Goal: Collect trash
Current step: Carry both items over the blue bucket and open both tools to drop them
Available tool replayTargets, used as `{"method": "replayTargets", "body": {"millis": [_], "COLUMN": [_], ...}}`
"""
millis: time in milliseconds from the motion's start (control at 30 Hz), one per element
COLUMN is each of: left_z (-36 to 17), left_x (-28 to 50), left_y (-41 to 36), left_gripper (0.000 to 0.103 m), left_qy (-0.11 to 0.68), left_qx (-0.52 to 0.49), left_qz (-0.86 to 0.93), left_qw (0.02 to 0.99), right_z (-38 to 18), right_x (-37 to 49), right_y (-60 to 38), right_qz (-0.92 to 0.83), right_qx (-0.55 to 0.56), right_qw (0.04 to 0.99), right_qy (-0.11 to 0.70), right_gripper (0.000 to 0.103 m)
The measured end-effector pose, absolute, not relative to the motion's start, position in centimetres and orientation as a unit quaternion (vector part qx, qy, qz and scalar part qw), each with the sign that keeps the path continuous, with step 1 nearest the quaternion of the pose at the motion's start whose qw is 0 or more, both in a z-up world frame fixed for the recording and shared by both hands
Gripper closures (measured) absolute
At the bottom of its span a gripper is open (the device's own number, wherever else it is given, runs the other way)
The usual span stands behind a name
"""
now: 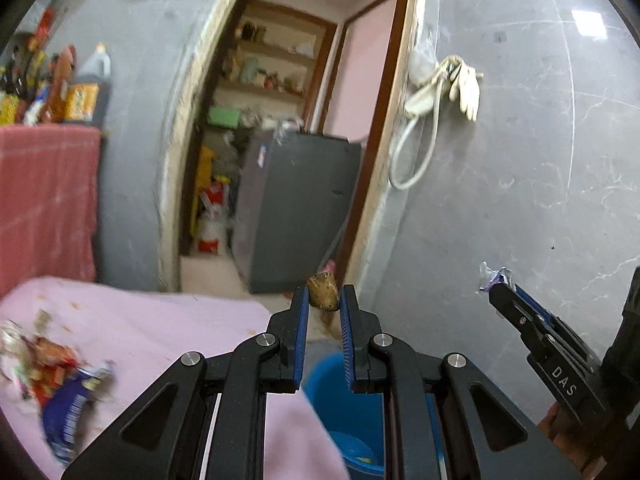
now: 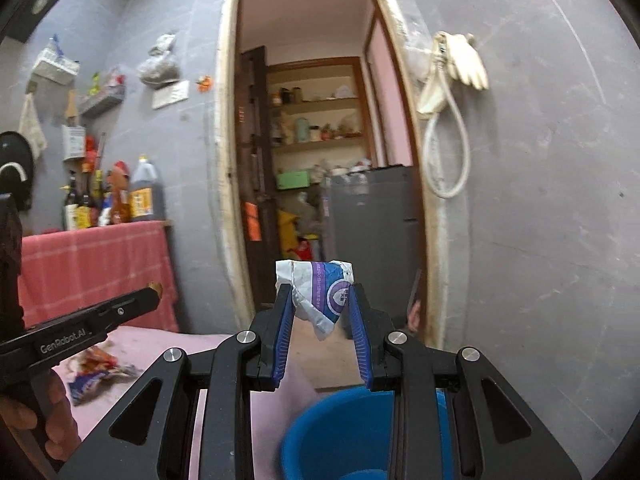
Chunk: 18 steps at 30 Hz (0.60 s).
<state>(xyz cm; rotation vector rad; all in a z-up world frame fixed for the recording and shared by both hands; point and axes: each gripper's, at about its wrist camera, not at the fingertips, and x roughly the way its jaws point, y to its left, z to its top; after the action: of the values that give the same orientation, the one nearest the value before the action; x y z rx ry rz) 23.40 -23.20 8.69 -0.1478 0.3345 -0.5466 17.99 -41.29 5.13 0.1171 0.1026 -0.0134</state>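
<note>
A brown crumpled scrap sits pinched between the tips of your left gripper, the blue pads pressing on both of its sides; it protrudes just past the fingertips. A white-and-purple wrapper is held the same way in your right gripper — jaws narrowed on its crumpled middle, one corner hanging down between the fingers.

Both grippers point roughly level toward the doorway, side by side and apart; from the left wrist view the right one appears at the right edge, wrapper at its tip, and from the right wrist view the left one crosses the left edge. Your hand is visible wrapped around the left gripper's handle.

Below and just ahead of both grippers stands a blue bucket, its rim open upward. Beside it, to the left, a surface under a pink cloth carries a blurred pile of further wrappers.

Beyond — a grey refrigerator inside the doorway, and pale gloves hanging on the grey wall to the right.
</note>
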Motion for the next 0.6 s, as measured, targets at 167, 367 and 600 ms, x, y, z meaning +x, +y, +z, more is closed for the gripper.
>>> {"method": "replayTargets", "body": {"millis": [167,367,600], "left_z": [7.6,5.4,3.4], "left_x": [25.4,28.1,30.8], "left_y": [-25.4,-27.4,-29.8], "left_gripper": [0.090,0.090,0.090], "left_qy": [0.193,0.262,0.318], "left_qx": [-0.064,-0.079,-0.073], "left_qz": [-0.277,-0.301,-0.309], "left_qw": [0.939,0.913,0.893], "right_z": [3.4,1.1,-0.9], "right_x": [18.8,20.5,21.8], "right_y": [-43.2,-44.9,-46.5], "right_qz": [-0.028,-0.044,-0.047], "right_qx": [0.080,0.103,0.132], "right_qw": [0.993,0.983,0.971], "right_qy": [0.080,0.145,0.193], "right_gripper": [0.077,0.076,0.075]}}
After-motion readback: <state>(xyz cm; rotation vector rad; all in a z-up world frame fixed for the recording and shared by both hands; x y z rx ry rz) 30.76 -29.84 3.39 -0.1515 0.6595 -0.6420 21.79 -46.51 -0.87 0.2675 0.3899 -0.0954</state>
